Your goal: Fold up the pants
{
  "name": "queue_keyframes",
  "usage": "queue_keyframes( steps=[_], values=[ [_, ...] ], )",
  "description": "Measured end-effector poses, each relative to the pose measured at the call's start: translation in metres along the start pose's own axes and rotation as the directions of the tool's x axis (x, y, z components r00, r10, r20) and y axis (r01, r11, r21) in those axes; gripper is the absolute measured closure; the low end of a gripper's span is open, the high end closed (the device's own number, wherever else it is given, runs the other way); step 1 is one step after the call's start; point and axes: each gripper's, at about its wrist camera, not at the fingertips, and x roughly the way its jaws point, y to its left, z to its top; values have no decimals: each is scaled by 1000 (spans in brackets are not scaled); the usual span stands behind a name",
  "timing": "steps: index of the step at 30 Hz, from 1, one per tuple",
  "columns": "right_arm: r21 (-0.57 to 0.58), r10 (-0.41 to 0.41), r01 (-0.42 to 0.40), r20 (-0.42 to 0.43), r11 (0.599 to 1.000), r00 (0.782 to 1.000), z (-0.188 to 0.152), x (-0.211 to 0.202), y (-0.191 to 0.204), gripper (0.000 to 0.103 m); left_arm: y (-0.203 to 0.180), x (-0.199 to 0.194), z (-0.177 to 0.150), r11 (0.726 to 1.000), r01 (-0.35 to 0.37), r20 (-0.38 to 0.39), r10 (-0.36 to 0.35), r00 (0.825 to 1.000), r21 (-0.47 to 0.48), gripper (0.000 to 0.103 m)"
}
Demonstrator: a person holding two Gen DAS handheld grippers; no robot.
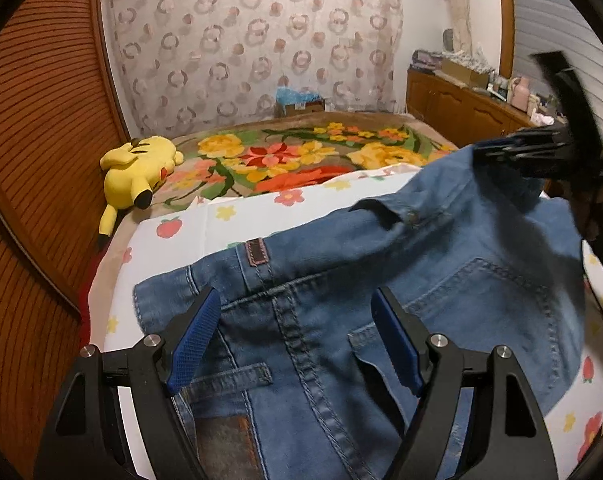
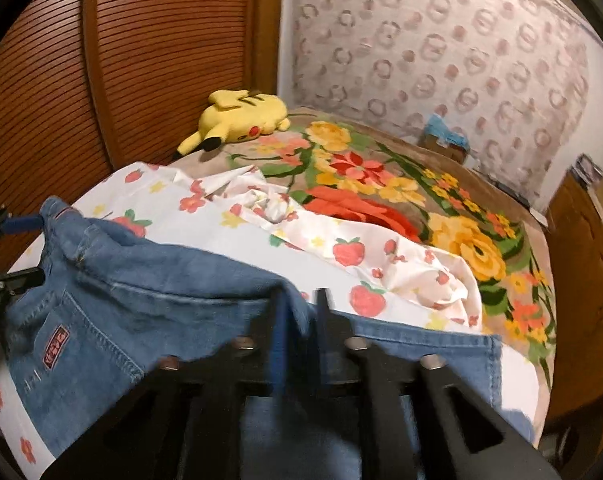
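Blue denim pants (image 1: 321, 280) lie seat-side up on a white strawberry-print sheet (image 1: 221, 220), back pockets and leather patch showing. My left gripper (image 1: 295, 320) hovers open just over the seat, its blue pads (image 1: 193, 340) wide apart and not pressing the cloth. At the upper right my right gripper (image 1: 501, 152) is shut on the waistband corner, which rises off the bed toward it. In the right wrist view the denim (image 2: 141, 292) runs up between the blurred, close-set fingers of the right gripper (image 2: 301, 312). The left gripper (image 2: 9, 250) shows at the left edge beside the other waistband corner.
A yellow plush toy (image 1: 137, 168) lies at the far left of the bed by the slatted wooden panel (image 1: 29, 160). A floral blanket (image 1: 301, 152) covers the far half. The sheet is bunched up (image 2: 381, 256) beyond the pants. A wooden cabinet (image 1: 461, 108) stands on the right.
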Motion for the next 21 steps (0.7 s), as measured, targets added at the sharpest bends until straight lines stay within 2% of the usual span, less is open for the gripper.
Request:
queue_keyframes(
  steps=[8, 11, 14, 17, 21],
  values=[
    [66, -34, 33, 22, 997, 999, -27, -41, -22, 71, 9, 24, 12, 997, -71, -37, 72, 997, 29, 25],
    [99, -63, 61, 19, 993, 998, -41, -53, -34, 71, 20, 32, 17, 994, -113, -43, 113, 993, 6, 25],
    [130, -80, 78, 8, 988, 997, -50, -61, -45, 69, 30, 34, 20, 994, -100, -48, 98, 994, -34, 25],
    [154, -96, 97, -13, 983, 995, -59, -64, -55, 60, 26, 21, 23, 996, -83, -4, 83, 997, -37, 25],
    [166, -125, 132, -53, 977, 991, -66, -60, -67, 58, 13, 7, 28, 999, -33, 37, 34, 999, -34, 25]
  ],
)
